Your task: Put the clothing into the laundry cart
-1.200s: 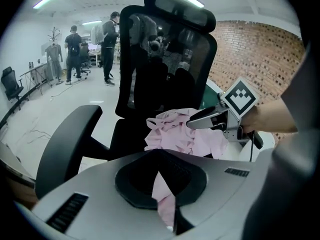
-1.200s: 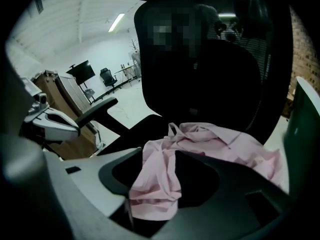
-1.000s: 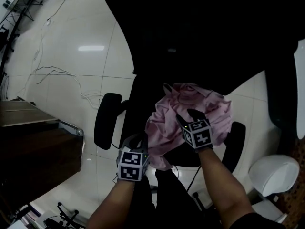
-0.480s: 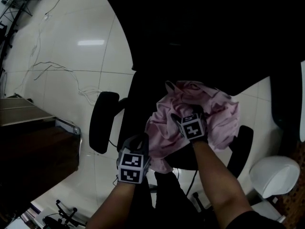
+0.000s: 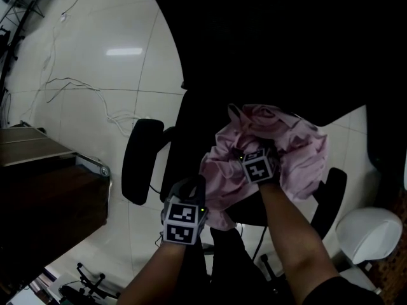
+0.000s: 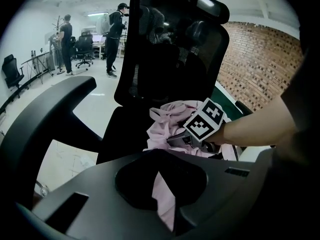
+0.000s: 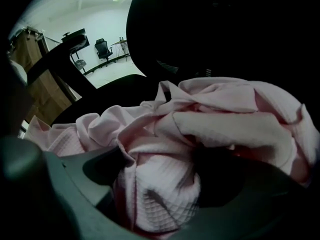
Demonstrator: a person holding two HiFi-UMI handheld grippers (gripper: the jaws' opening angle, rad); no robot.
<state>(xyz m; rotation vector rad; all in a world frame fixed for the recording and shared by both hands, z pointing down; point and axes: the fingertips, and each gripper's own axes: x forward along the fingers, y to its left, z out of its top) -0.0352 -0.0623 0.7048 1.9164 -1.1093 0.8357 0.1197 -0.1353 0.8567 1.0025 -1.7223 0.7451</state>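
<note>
stage: early, pick-up not finished | pink garment: heaped on office chair seat | right gripper: buried in heap, jaws opening, fabric bunched between them, unclamped | left gripper: jaws look pinched on a hanging strip, view dim | left to do: grip, lift, carry; no laundry cart in view

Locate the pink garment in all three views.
Head view: garment centre-right, heaped on the chair seat.
Left gripper view: garment at centre, on the seat, in front of the chair backrest.
Right gripper view: garment fills the middle and lower frame, close up, with the chair backrest above it.
Shared landmark: the black chair.
</note>
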